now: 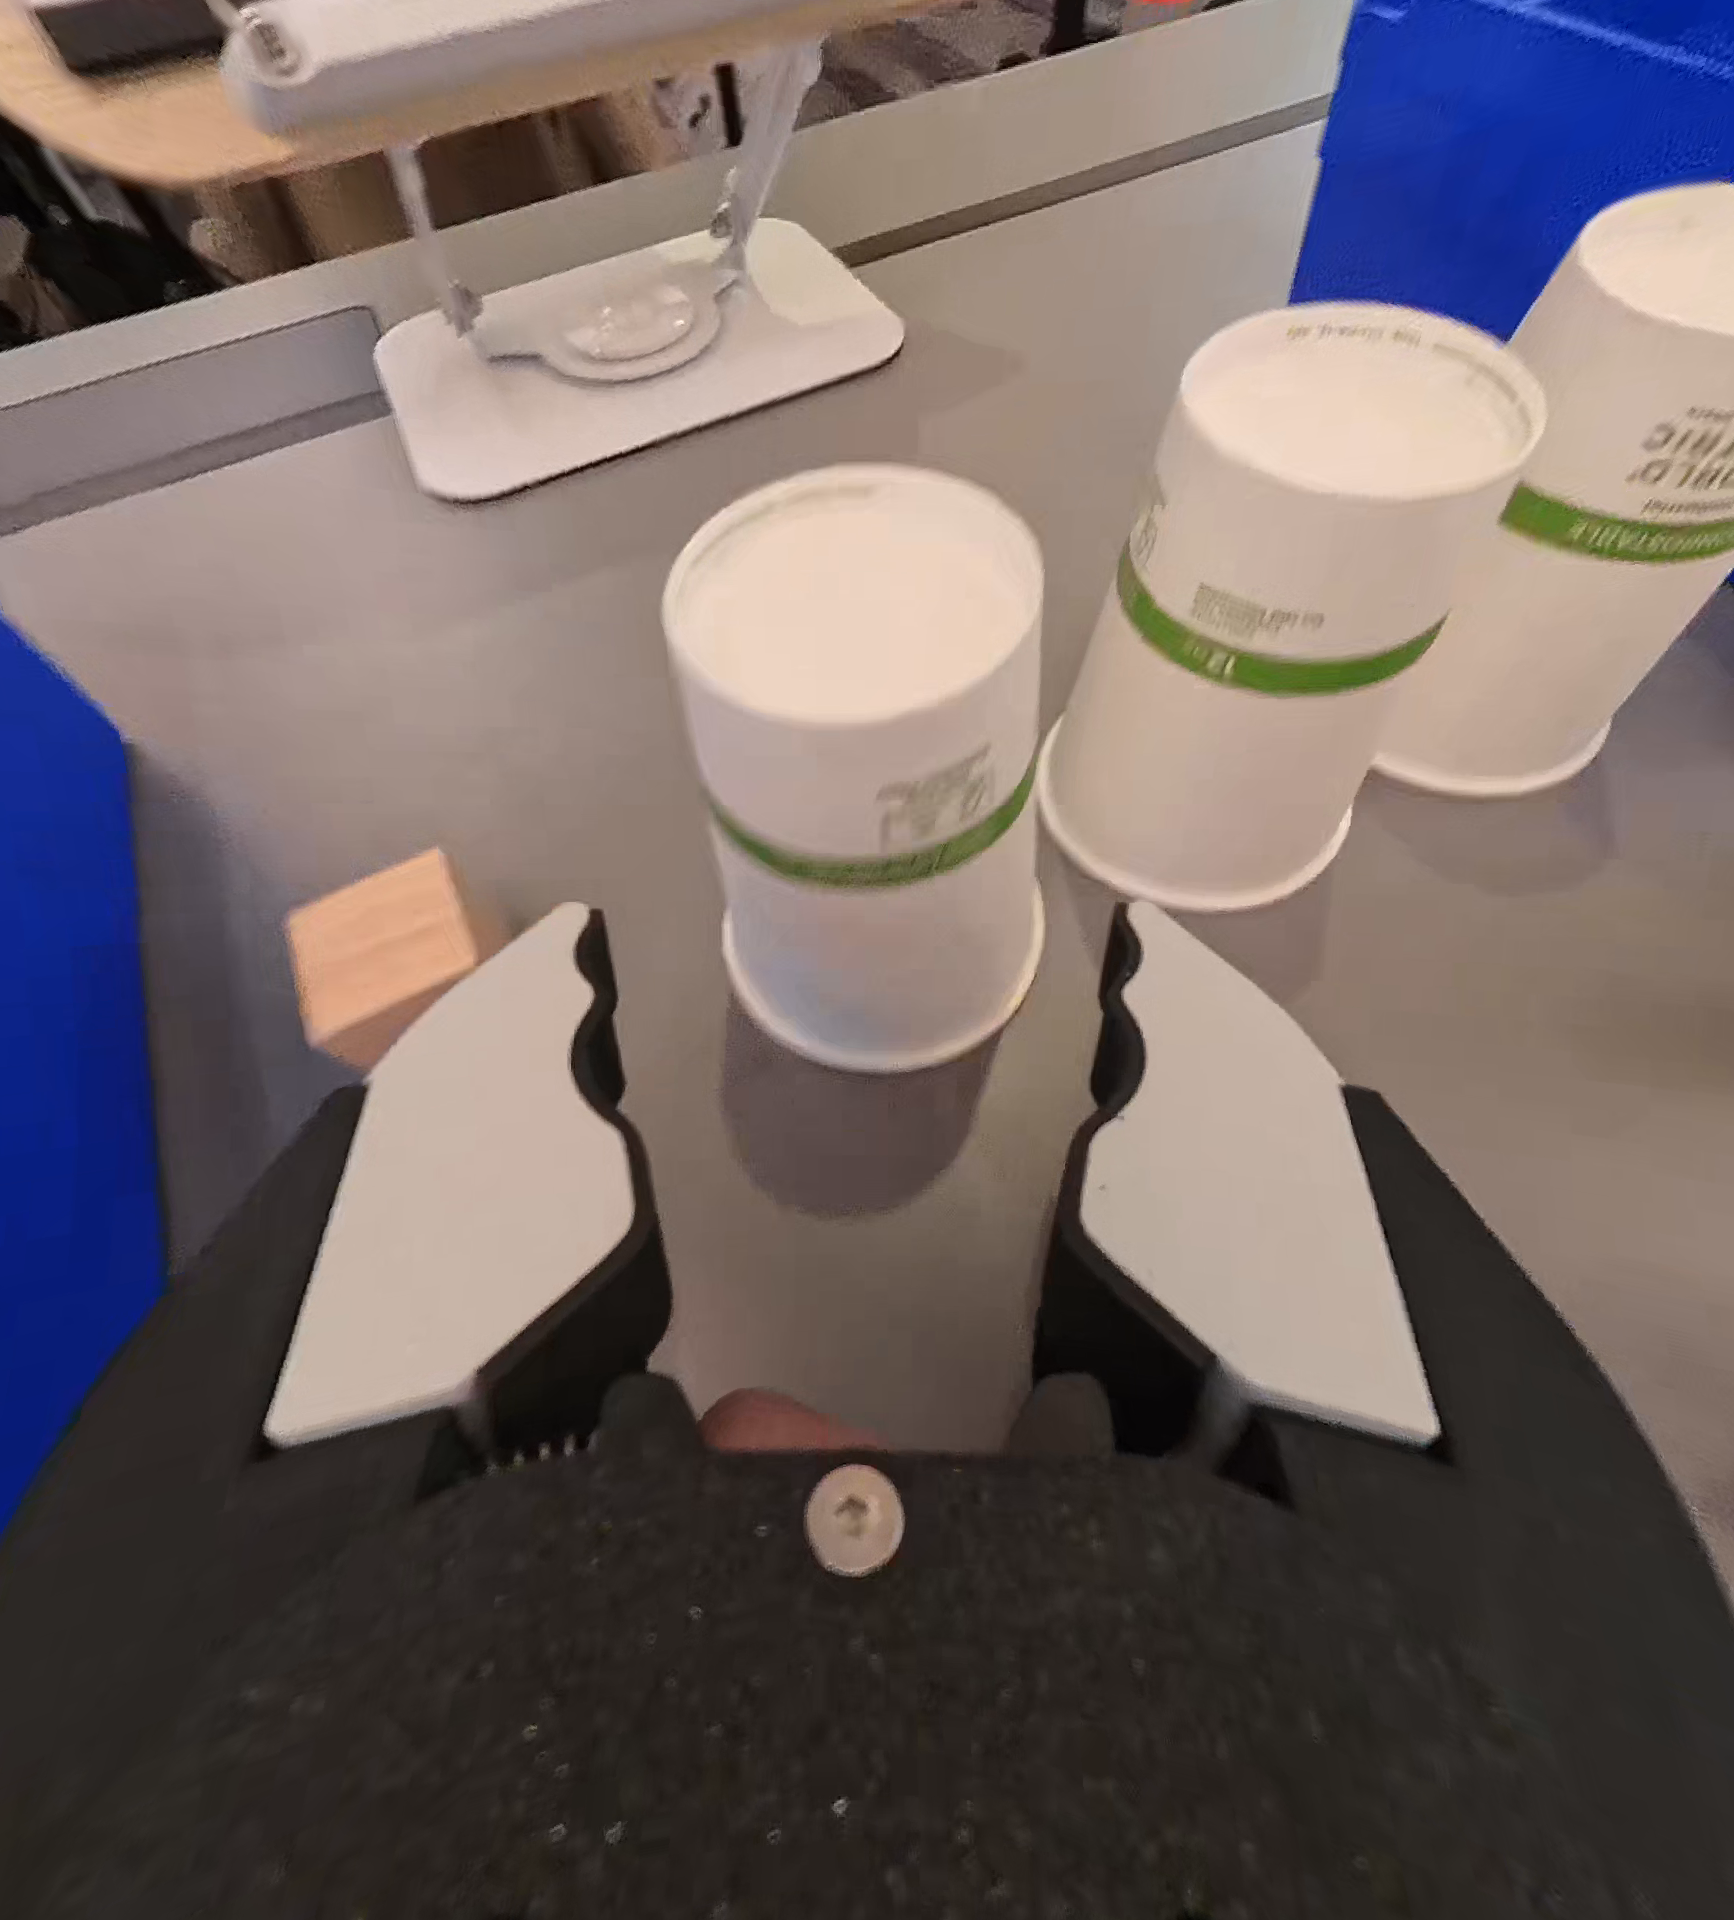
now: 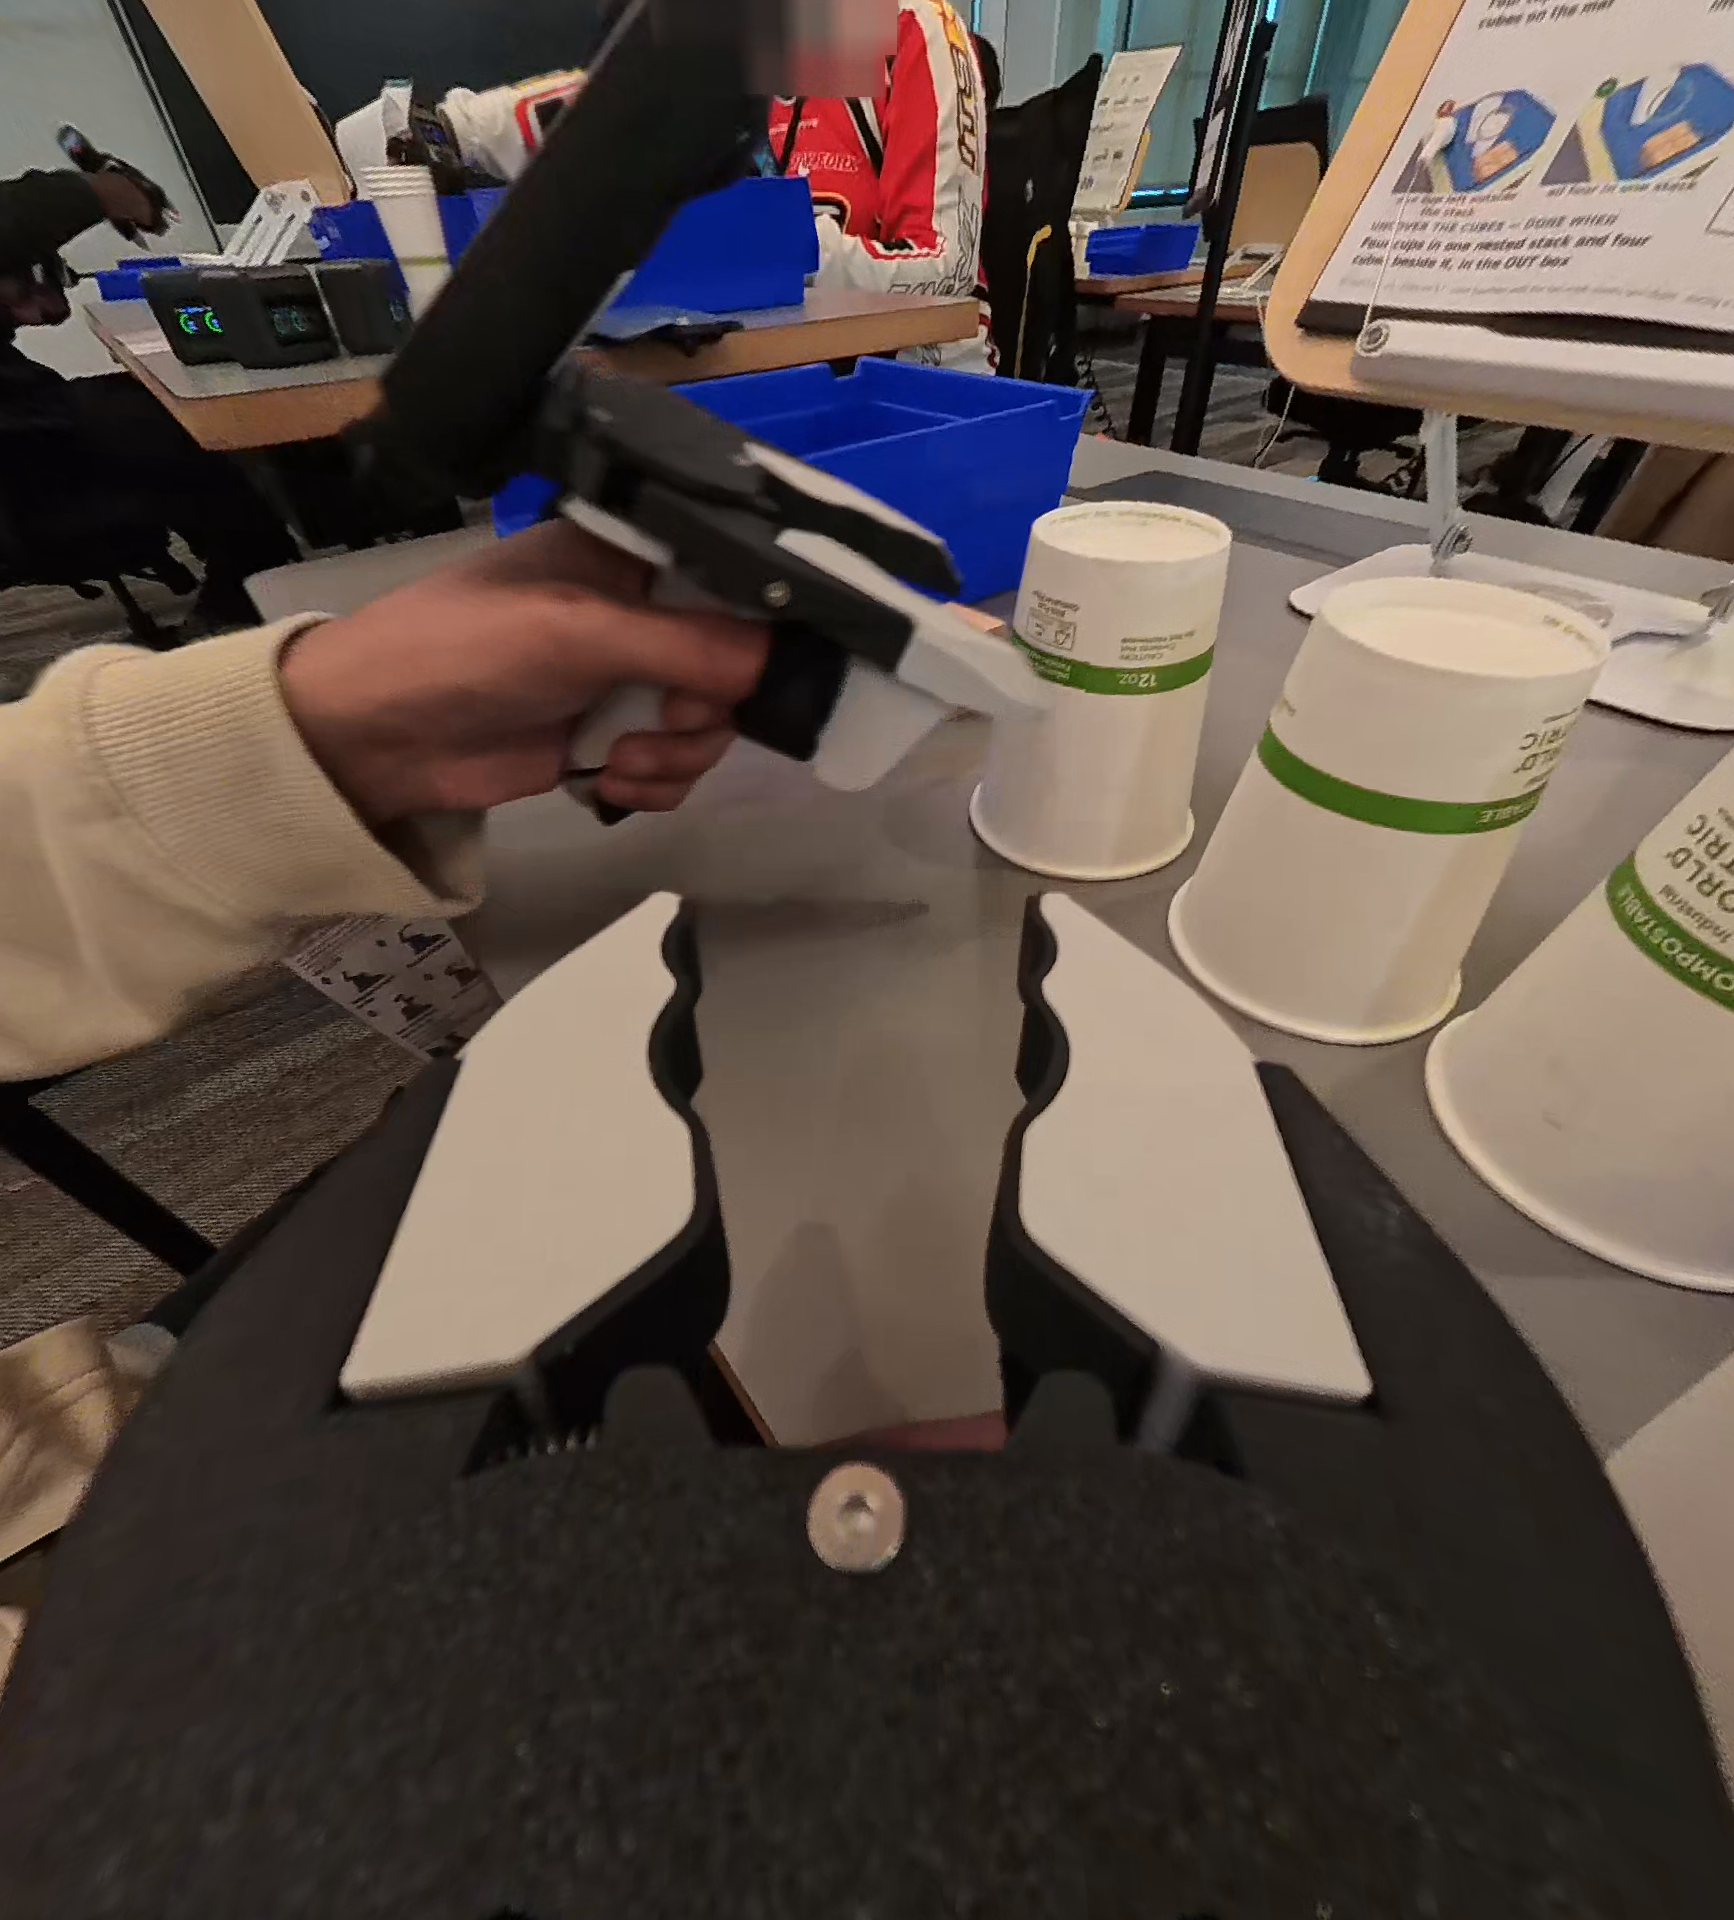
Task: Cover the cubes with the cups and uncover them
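Three white paper cups with green bands stand upside down in a row on the grey table: the left cup, the middle cup and the right cup. A bare wooden cube sits on the table left of the left cup. My left gripper is open and empty, its fingertips just short of the left cup; it also shows in the right wrist view. My right gripper is open and empty over the table's near part, left of the cups.
A white stand holding an instruction board stands behind the cups. Blue bins sit at the left and at the back right. The table edge and carpet floor lie to the left. People sit at tables farther back.
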The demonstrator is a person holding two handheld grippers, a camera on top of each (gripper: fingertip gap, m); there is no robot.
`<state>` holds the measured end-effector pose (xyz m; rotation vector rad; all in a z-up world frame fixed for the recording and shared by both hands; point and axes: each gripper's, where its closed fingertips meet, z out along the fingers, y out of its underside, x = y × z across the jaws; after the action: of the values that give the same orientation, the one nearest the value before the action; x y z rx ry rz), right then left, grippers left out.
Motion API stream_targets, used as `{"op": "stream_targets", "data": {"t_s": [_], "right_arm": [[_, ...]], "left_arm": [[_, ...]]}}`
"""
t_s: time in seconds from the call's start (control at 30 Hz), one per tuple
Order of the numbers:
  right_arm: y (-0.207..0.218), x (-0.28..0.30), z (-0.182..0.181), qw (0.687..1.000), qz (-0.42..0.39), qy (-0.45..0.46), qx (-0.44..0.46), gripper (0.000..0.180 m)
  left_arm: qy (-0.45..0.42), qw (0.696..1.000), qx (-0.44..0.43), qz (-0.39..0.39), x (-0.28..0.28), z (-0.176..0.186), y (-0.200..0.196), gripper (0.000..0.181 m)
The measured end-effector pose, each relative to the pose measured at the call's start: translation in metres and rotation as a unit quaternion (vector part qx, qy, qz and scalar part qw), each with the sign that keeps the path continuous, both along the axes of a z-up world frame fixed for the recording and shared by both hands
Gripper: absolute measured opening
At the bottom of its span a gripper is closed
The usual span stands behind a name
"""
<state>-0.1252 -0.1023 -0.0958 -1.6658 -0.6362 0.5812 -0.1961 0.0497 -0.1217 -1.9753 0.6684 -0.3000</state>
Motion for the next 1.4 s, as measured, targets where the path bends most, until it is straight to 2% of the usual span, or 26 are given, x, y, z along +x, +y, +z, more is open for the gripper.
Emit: {"op": "stream_targets", "data": {"t_s": [0.13,0.27,0.3,0.47,0.57,0.7,0.77,0.83,0.9,0.93,1.03,1.1,1.17,1.23,1.4], "right_arm": [[-0.001,0.001,-0.001,1.000,0.006,0.010,-0.012,0.058],[-0.004,0.000,-0.002,1.000,0.007,0.010,-0.014,0.057],[-0.004,0.000,-0.003,1.000,0.008,0.008,-0.015,0.057],[-0.002,0.002,-0.010,1.000,0.004,0.009,-0.030,0.056],[0.001,0.001,-0.013,0.998,0.010,0.036,-0.057,0.057],[0.004,-0.004,-0.001,0.993,0.024,0.084,-0.081,0.058],[0.005,-0.009,0.012,0.992,0.029,0.100,-0.076,0.059],[0.004,-0.019,0.036,0.982,0.059,0.159,-0.084,0.059],[0.003,-0.027,0.067,0.952,0.106,0.264,-0.114,0.059],[0.004,-0.028,0.085,0.927,0.130,0.327,-0.132,0.059],[0.014,-0.021,0.122,0.827,0.191,0.492,-0.194,0.058],[0.019,-0.023,0.130,0.772,0.224,0.546,-0.236,0.056],[0.021,-0.026,0.133,0.726,0.251,0.584,-0.263,0.052],[0.024,-0.029,0.134,0.695,0.267,0.605,-0.282,0.050],[0.026,-0.036,0.129,0.666,0.281,0.621,-0.301,0.041]], "left_arm": [[-0.024,1.000,-0.001,-0.003,0.026,0.008,0.026,0.090],[-0.014,0.999,-0.031,0.002,0.035,-0.006,0.044,0.089],[-0.010,0.999,-0.039,0.001,0.034,-0.011,0.046,0.082],[-0.033,0.999,-0.037,-0.013,0.027,0.005,0.047,0.081],[-0.054,0.998,-0.017,-0.041,0.023,0.036,0.041,0.081],[-0.122,0.989,0.019,-0.085,0.013,0.103,0.030,0.081],[-0.183,0.974,0.028,-0.133,0.011,0.140,0.014,0.081],[-0.251,0.949,0.028,-0.187,0.011,0.169,-0.007,0.081],[-0.323,0.911,0.023,-0.256,0.012,0.186,-0.035,0.081],[-0.353,0.891,0.022,-0.284,0.011,0.189,-0.048,0.081],[-0.421,0.841,0.013,-0.340,0.005,0.186,-0.074,0.081],[-0.455,0.815,-0.004,-0.359,0.001,0.181,-0.084,0.081],[-0.468,0.804,-0.008,-0.366,-0.002,0.174,-0.088,0.080],[-0.464,0.802,-0.006,-0.377,-0.002,0.167,-0.092,0.080],[-0.440,0.810,0.002,-0.388,0.003,0.158,-0.096,0.080]]}}
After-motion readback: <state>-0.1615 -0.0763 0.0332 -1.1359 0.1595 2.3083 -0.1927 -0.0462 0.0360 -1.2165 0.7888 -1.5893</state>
